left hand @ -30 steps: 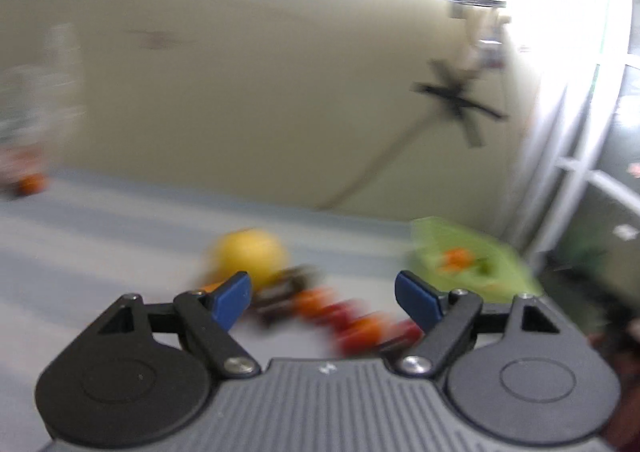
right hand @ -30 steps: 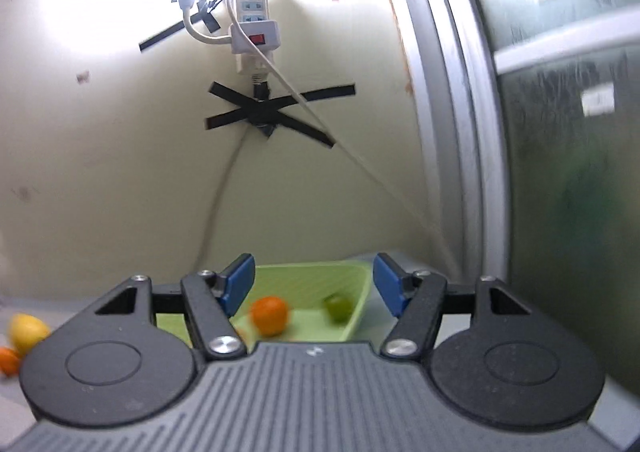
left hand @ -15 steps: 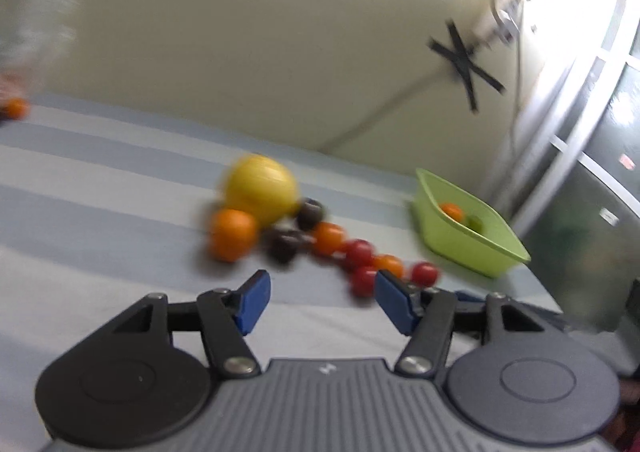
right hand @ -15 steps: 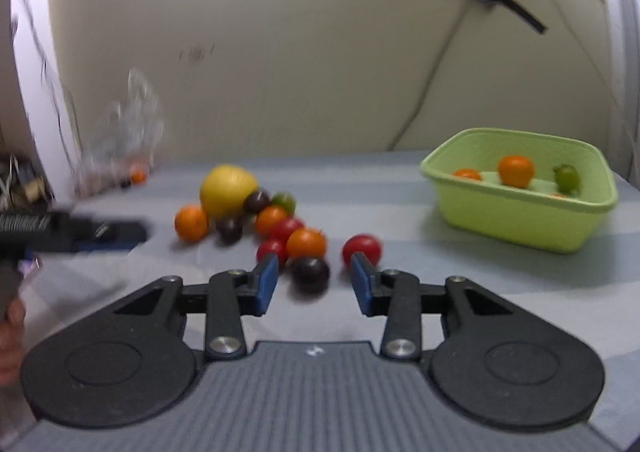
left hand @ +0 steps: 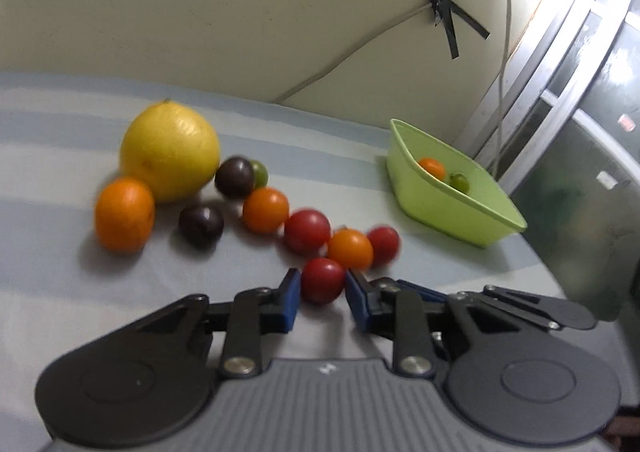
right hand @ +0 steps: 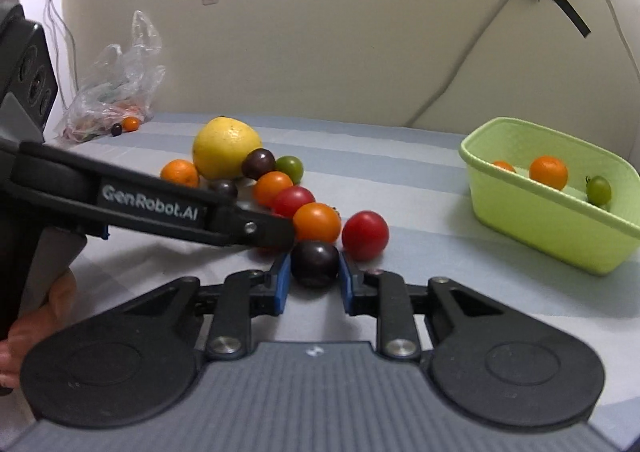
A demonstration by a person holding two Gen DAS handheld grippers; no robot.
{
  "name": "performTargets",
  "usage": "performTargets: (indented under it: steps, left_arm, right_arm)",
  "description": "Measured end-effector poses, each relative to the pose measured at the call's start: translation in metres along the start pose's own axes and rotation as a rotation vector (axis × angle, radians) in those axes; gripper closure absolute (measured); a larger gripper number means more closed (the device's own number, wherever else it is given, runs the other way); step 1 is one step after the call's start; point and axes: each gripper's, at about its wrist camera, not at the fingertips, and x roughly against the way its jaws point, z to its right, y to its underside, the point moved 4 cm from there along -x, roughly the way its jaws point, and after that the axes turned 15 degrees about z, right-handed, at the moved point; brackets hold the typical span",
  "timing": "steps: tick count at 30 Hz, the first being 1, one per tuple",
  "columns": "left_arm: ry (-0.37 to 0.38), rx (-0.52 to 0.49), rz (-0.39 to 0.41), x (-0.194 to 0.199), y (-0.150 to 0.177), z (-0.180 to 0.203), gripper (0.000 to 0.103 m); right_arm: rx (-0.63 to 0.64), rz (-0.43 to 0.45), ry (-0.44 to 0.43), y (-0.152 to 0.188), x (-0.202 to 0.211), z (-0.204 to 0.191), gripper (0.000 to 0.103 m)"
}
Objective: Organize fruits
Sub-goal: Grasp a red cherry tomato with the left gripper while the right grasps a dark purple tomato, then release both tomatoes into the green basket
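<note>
Several fruits lie in a loose row on the striped cloth: a large yellow citrus, an orange, dark plums and red and orange tomatoes. My left gripper has its blue pads on either side of a red tomato on the cloth. My right gripper has its pads on either side of a dark plum on the cloth. The left gripper's arm crosses the right wrist view from the left. The green basket holds an orange, a small orange tomato and a green tomato.
A clear plastic bag with small fruits lies at the back left by the wall. A cable runs down the wall behind the basket. A dark glass door stands at the right.
Both grippers came down from facing the wall to the fruit row. Their jaws narrowed, the left around a red tomato, the right around a dark plum.
</note>
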Motion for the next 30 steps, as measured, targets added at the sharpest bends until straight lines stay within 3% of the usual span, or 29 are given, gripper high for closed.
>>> performTargets:
  steps: [7, 14, 20, 25, 27, 30]
  left_arm:
    - [0.062, 0.018, -0.013, 0.018, 0.012, 0.026, 0.078]
    - [0.147, -0.049, 0.003, -0.040, -0.030, 0.087, 0.078]
    - [0.152, -0.135, 0.022, -0.116, -0.056, 0.137, 0.077]
    - [0.127, -0.120, -0.020, -0.152, -0.045, 0.141, 0.076]
    - [0.106, -0.133, 0.002, -0.153, -0.042, 0.141, 0.065]
    - [0.080, -0.113, 0.002, -0.150, -0.042, 0.135, 0.059]
  right_arm:
    - [-0.037, 0.033, -0.058, 0.012, 0.041, -0.001, 0.075]
    - [-0.017, 0.181, 0.093, -0.012, 0.057, 0.049, 0.075]
    - [0.012, 0.255, 0.257, -0.039, 0.037, 0.107, 0.075]
    - [-0.032, 0.229, 0.332, -0.031, 0.021, 0.137, 0.072]
    - [-0.009, 0.234, 0.348, -0.031, 0.022, 0.138, 0.070]
    - [0.004, 0.245, 0.362, -0.030, 0.021, 0.137, 0.069]
